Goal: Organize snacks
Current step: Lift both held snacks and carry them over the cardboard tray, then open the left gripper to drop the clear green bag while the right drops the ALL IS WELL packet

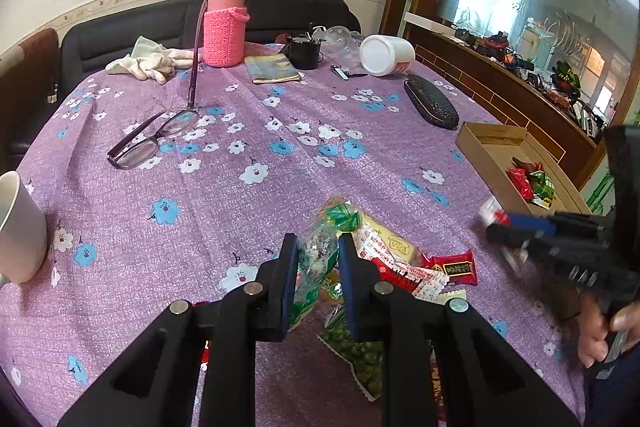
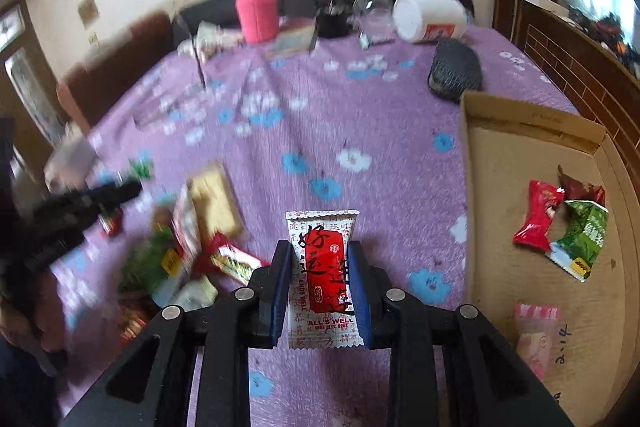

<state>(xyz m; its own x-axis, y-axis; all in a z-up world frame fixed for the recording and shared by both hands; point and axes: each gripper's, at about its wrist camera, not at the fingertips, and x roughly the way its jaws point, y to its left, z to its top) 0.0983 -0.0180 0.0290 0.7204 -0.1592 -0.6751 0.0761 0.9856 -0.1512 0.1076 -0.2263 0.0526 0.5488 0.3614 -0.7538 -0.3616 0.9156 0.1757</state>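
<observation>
My right claw (image 2: 319,281) grips a red-and-white sachet (image 2: 322,275) by its two long edges, pads pressed on slick crinkled film; the flat packet stands up between the fingers, sealed serrated ends free above and below. Risk here: film this smooth can slide out if I swing fast toward the cardboard tray (image 2: 532,123) at the bench's right edge, and the packet could fall on the cloth short of the tray wall. The tray is shallow, stiff brown card, already holding a red wrapper (image 2: 538,215), a green foil pack (image 2: 580,239) and a pink sachet (image 2: 534,331); dropping from too high may bounce mine over the low rim. My left claw (image 1: 318,259) is pinched on a clear-and-green crinkly bag (image 1: 316,263) at the near edge, above the loose snack pile (image 1: 400,263). Lifting that bag could drag neighbours with it, since the soft wrappers overlap. The purple flowered tablecloth (image 1: 240,131) is soft and creased and could snag a fingertip. Spectacles (image 1: 154,139) lie well apart, toward the left edge.
</observation>
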